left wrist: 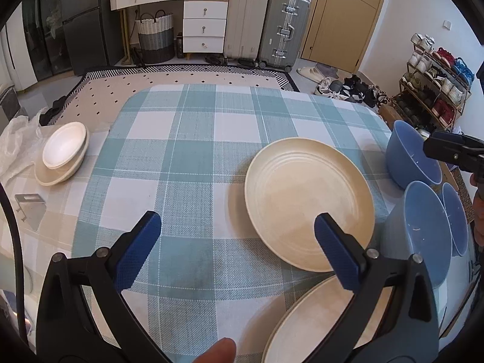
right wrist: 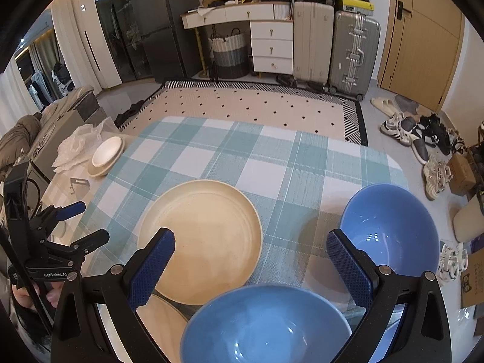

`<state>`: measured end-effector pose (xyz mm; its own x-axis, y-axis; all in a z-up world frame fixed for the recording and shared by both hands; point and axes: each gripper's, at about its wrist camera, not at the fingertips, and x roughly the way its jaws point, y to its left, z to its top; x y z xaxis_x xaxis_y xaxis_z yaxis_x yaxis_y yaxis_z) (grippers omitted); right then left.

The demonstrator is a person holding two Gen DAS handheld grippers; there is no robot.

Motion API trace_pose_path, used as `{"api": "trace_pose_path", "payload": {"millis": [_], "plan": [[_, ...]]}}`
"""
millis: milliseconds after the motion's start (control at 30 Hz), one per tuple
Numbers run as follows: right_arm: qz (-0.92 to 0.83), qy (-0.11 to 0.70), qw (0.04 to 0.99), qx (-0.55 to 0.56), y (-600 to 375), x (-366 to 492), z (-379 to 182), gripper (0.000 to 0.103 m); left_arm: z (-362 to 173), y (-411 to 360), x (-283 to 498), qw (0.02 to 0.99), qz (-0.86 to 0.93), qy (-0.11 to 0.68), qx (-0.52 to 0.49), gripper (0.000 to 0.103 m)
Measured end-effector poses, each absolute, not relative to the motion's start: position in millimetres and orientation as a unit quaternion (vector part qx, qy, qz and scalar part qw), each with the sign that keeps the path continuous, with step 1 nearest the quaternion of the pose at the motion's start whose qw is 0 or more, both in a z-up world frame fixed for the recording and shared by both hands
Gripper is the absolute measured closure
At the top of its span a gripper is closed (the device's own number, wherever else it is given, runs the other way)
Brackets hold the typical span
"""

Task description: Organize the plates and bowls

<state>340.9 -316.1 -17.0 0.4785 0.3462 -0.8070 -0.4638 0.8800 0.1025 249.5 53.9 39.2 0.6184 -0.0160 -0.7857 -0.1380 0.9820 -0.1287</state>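
Observation:
A cream plate [left wrist: 308,199] [right wrist: 205,239] lies flat on the checked cloth [left wrist: 193,151] [right wrist: 281,163]. A second cream plate [left wrist: 314,320] [right wrist: 163,323] sits nearer me, partly behind the fingers. Three blue bowls stand at the right: one far [left wrist: 408,157] [right wrist: 393,227], one near [left wrist: 429,227] [right wrist: 266,326], a third [left wrist: 455,220] at the edge. My left gripper [left wrist: 239,251] hovers open over the cloth, its right finger above the plate's near rim. My right gripper [right wrist: 251,266] is open between plate and bowls, holding nothing.
Stacked white dishes [left wrist: 63,154] [right wrist: 106,155] rest at the table's far left beside crumpled plastic [left wrist: 18,139]. A metal bracket [left wrist: 30,205] lies near them. Suitcases [left wrist: 266,27], drawers and a shoe rack [left wrist: 435,84] stand beyond the table. A fingertip [left wrist: 217,351] shows at the bottom.

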Motion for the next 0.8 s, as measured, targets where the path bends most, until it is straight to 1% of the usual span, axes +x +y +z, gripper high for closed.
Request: {"api": "trace_pose_path", "payload": {"millis": [633, 733, 800], "plan": [[0.240, 0.517, 0.815, -0.106, -292.3, 383.8, -84.8, 0.002, -13.7, 45.0, 289.1, 0.870, 0.028, 0.482, -0.102, 0.002], [0.241, 0.528, 0.807, -0.111, -289.6, 387.2, -93.8, 0.005, -19.6, 42.4, 294.0, 0.868, 0.023, 0.486, -0.097, 0.004], [0.241, 0.539, 0.799, -0.113, -287.5, 390.0, -99.8, 0.007, -22.3, 41.3, 295.8, 0.868, 0.015, 0.487, -0.098, 0.008]]}}
